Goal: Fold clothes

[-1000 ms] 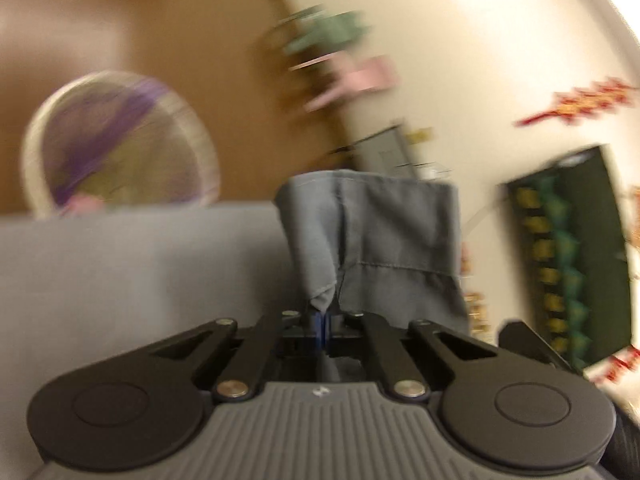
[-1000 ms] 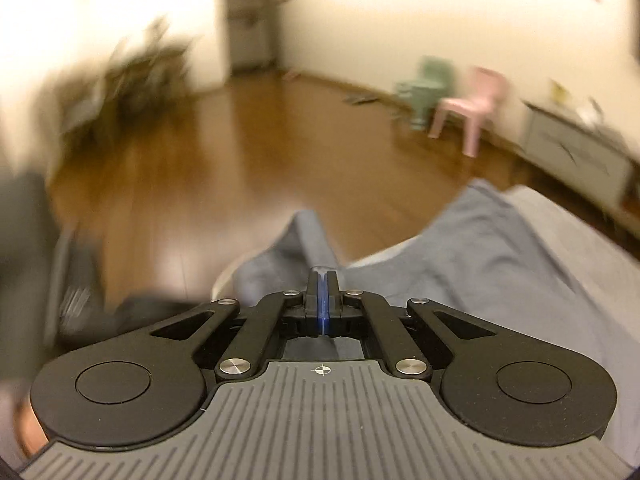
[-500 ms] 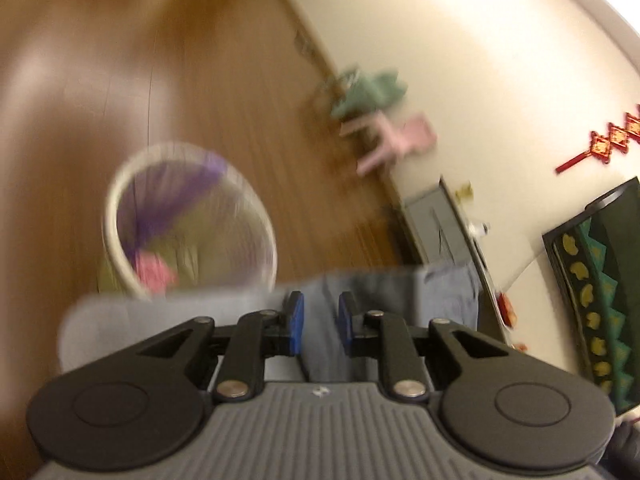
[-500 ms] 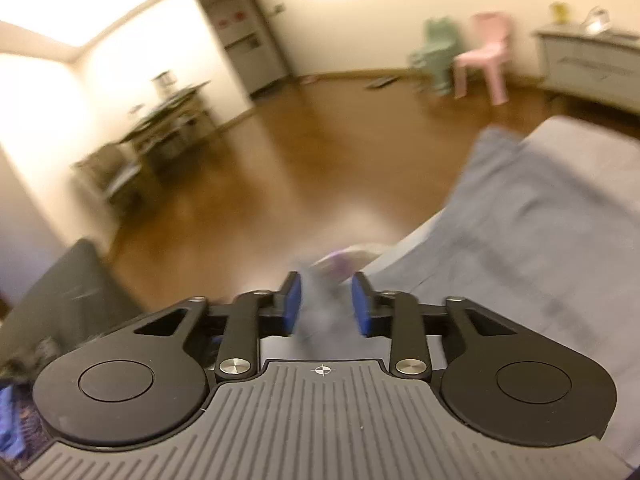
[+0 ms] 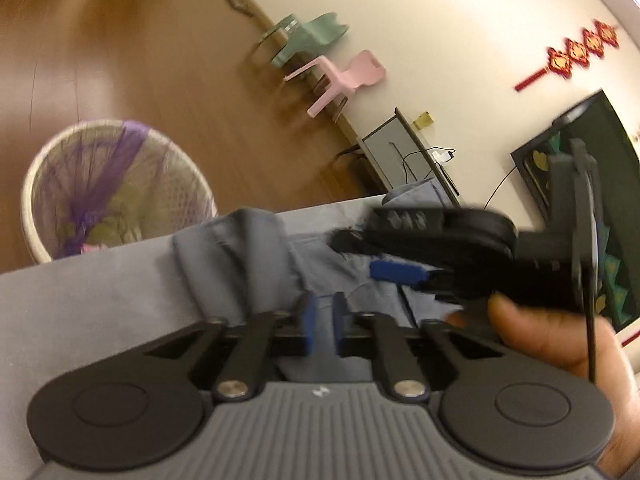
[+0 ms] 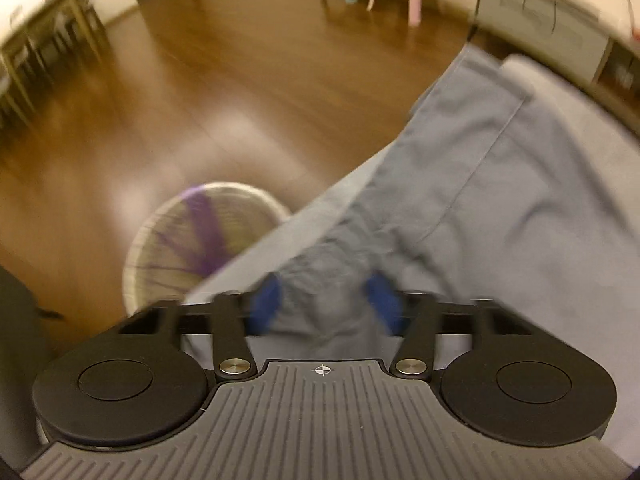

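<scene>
Grey garment point(image 6: 500, 184) is spread on a grey cushion point(image 5: 80, 312), one fold overhanging the edge. The left gripper point(image 5: 322, 322) is closing, narrow, nothing pinched; the right gripper point(image 6: 324, 304) is held apart over bunched cloth. A slack bite could drag the fold off.

one grey garment point(image 5: 256, 256) on one grey surface point(image 5: 88, 304), near its far edge. two grippers: left gripper point(image 5: 322, 322), right gripper point(image 6: 326, 304). one hand point(image 5: 560, 344). one laundry basket point(image 5: 30, 216) on the floor. two small chairs: one green chair point(image 5: 312, 34), one pink chair point(image 5: 352, 74). one low cabinet point(image 6: 544, 24).
</scene>
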Motion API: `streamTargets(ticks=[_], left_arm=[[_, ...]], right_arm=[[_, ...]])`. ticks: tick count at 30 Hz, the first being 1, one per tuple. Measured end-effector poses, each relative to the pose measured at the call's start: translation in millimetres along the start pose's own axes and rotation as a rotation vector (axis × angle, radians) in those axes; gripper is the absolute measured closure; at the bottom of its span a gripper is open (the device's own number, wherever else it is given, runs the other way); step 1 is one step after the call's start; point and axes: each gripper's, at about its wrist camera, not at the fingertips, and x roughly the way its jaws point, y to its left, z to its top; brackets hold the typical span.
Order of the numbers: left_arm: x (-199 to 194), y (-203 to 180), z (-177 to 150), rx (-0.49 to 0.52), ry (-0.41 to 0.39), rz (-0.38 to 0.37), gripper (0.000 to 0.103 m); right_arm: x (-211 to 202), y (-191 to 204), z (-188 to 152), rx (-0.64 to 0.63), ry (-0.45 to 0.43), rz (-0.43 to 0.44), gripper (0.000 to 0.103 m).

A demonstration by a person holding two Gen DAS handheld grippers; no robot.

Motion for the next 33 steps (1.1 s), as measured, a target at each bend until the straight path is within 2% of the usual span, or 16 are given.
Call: streamTargets(ticks=[1,3,7,9,10,13,15,17,18,19,21,24,26,30,31,33], left_arm=[[-2,2,0,-0.002,0.001,-0.007,0.097],[-5,3,-1,0.001,0.000,-0.015,0.097],[-5,-6,-5,0.046,-0.037,-0.007,0.095],[-7,-9,-4,0.059,-0.073,0.006,0.091],[-7,-8,-3,0.050,-0.080,0.011,0.091],[-5,-2,-2,-0.013,-0.077,0.008,0.091],[-2,0,-1,-0.024,-0.071,0.044,0.098],[2,2,1,-0.029,-0.065,0.086,0.100],[3,3,2,-0.029,-0.063,0.099,0.100],[2,4,4,-0.026,-0.064,0.102,0.100],[0,4,4,-0.027,-0.064,0.107,0.100],[0,2,3,-0.024,-0.068,0.115,0.100],[1,2,5,-0.033,-0.079,0.131,0.099],[0,8,6,-0.072,-0.089,0.133,0.099],[0,7,5,-0.067,-0.092,0.141,0.099],[-3,4,3,-0.066,-0.098,0.163,0.100]], right_arm=[[-4,-3,-2,-0.004,-0.009,-0.001,0.087],[-12,-9,-6,-0.012,-0.030,-0.003,0.094],[-33,-12,-13,-0.022,-0.085,0.001,0.098],[-44,-12,-14,-0.012,-0.130,0.005,0.099],[-57,-14,-16,0.001,-0.169,0.021,0.099],[-75,-19,-14,0.057,-0.270,0.145,0.099],[-66,-19,-14,0.060,-0.247,0.144,0.099],[-42,-21,-17,0.048,-0.147,0.121,0.096],[-33,-26,-21,0.054,-0.092,0.115,0.089],[-34,-32,-25,0.074,-0.077,0.098,0.083],[-60,-48,-40,0.112,-0.148,0.096,0.083],[-118,-69,-82,0.125,-0.246,0.137,0.078],[-140,-82,-127,0.091,-0.215,0.122,0.078],[-153,-129,-235,0.086,-0.051,-0.059,0.081],[-168,-144,-259,0.110,-0.088,-0.087,0.082],[-194,-173,-297,0.178,-0.094,-0.124,0.082]])
